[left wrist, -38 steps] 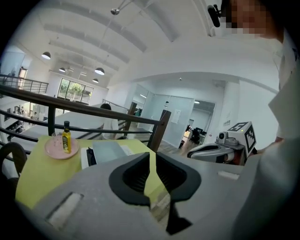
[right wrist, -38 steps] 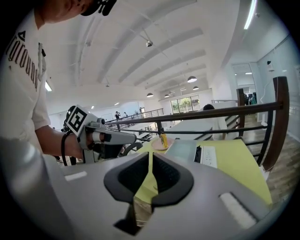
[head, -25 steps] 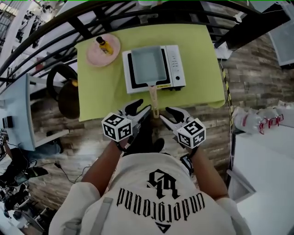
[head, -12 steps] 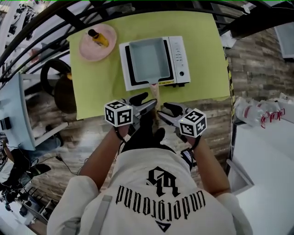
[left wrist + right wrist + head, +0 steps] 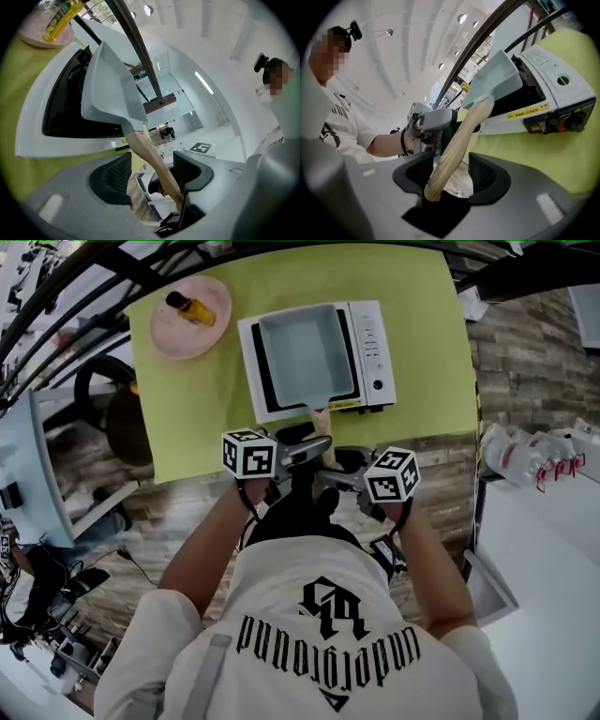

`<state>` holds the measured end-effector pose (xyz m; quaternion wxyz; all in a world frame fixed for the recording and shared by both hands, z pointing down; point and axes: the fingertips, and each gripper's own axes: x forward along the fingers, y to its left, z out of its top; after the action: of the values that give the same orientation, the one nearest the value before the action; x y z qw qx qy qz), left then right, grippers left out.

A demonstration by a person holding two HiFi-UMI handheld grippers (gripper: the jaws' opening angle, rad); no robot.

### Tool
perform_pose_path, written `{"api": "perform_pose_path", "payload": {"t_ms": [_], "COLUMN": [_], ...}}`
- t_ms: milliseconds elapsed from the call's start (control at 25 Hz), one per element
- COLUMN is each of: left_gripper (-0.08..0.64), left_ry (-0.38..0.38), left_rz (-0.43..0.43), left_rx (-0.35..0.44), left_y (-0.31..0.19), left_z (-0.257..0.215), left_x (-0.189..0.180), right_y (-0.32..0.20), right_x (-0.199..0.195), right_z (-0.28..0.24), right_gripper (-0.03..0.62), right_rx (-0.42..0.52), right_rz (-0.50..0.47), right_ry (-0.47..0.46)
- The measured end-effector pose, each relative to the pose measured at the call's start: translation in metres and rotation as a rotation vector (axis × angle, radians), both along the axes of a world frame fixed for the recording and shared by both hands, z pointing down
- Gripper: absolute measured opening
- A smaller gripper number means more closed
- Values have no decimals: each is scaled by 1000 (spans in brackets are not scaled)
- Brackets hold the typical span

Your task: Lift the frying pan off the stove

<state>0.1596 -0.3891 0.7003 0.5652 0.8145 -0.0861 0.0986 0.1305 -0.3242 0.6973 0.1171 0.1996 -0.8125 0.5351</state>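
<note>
A grey square frying pan [image 5: 300,351] sits on the white portable stove [image 5: 372,341]; its wooden handle [image 5: 322,432] points toward me over the table's near edge. In the head view my left gripper [image 5: 305,452] and right gripper [image 5: 343,468] flank that handle from either side. In the left gripper view the handle [image 5: 149,157] runs between the wide jaws of the left gripper [image 5: 152,177], close to the right-hand pad. The right gripper [image 5: 451,180] also has the handle [image 5: 459,138] between its pads. Both sets of jaws have just been opening and neither presses on the handle.
A pink plate [image 5: 208,322] with a yellow bottle [image 5: 184,307] stands at the table's far left on the yellow-green cloth [image 5: 216,399]. Black railing arches behind the table. A dark chair [image 5: 120,423] is at the left, a white table [image 5: 553,559] at the right.
Both grippers have moved forward to the table's edge and closed in on the pan handle from both sides, rolling as they went. Pan and stove have not moved.
</note>
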Motion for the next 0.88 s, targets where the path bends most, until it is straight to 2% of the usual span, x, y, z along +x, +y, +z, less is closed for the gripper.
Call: {"api": "perform_pose_path", "payload": {"t_ms": [160,360,560,720,880], "left_gripper": [291,291,288,219,210], "left_ry": [13,49,102,125,148], "left_rz": [12,42,37,27,14], "left_rx": [-36,-69,-115,-117,-122], "left_y": [-1,3,2,-1,0], "left_z": [10,16,16,13,9], "left_x": [5,12,20,22,23], "right_y": [-3,1,2,1,1], "right_x": [-7,-16,-18,-19,-18], "right_z": [4,7,6,3,0], "right_gripper": [223,173,166,162,163], "right_rx": [-28,-44,-59,-63,-57], "right_rz": [-20,-58,-59,-51,-39], "right_ry": [-42,-70,-99,-121,-142]}}
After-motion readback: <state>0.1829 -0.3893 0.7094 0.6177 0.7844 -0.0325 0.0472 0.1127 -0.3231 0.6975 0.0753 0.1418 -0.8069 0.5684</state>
